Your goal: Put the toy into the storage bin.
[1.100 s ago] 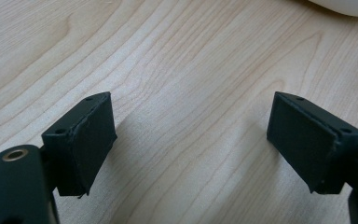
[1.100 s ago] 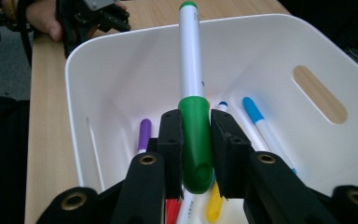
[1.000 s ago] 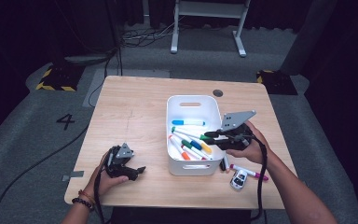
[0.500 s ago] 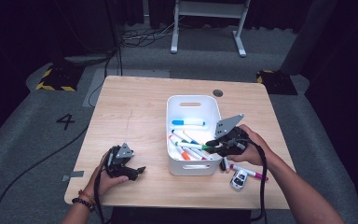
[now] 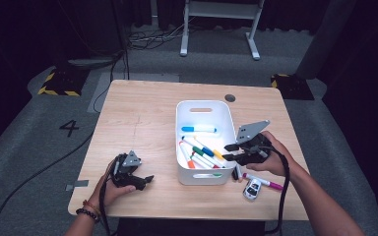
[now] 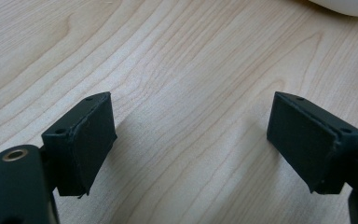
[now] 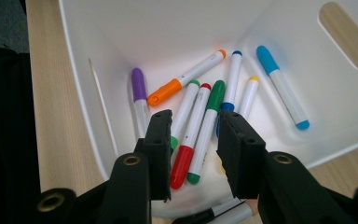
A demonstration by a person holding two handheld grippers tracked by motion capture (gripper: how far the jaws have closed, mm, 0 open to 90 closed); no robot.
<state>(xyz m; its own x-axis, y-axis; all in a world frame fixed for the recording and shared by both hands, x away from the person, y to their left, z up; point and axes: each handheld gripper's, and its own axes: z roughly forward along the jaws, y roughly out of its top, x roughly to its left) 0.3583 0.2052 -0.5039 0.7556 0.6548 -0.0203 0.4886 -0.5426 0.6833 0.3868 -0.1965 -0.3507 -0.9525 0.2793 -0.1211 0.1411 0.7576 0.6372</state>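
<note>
Right fingers [image 7: 193, 140] just parting, empty, over markers [image 7: 200, 126] in bin [image 5: 189, 109]; toy car [image 5: 251, 189] beside.

A white plastic bin [image 5: 204, 109] is seen on a pale wood-grain table [image 5: 142, 115], holding white-barrelled markers: one capped in purple [image 7: 139, 91], one in orange [image 7: 167, 91], one in red [image 7: 188, 148], one in green [image 7: 209, 117] and one in light blue [image 7: 280, 84]. Black jaws are borne by both the right gripper [image 7: 193, 140] and the left gripper [image 6: 191, 135]. A white toy car [image 5: 251, 188] and a pink-tipped marker [image 5: 263, 180] are shown beside the bin, with yellow-and-black hazard stripes [image 5: 56, 91] marked on the grey floor.
</note>
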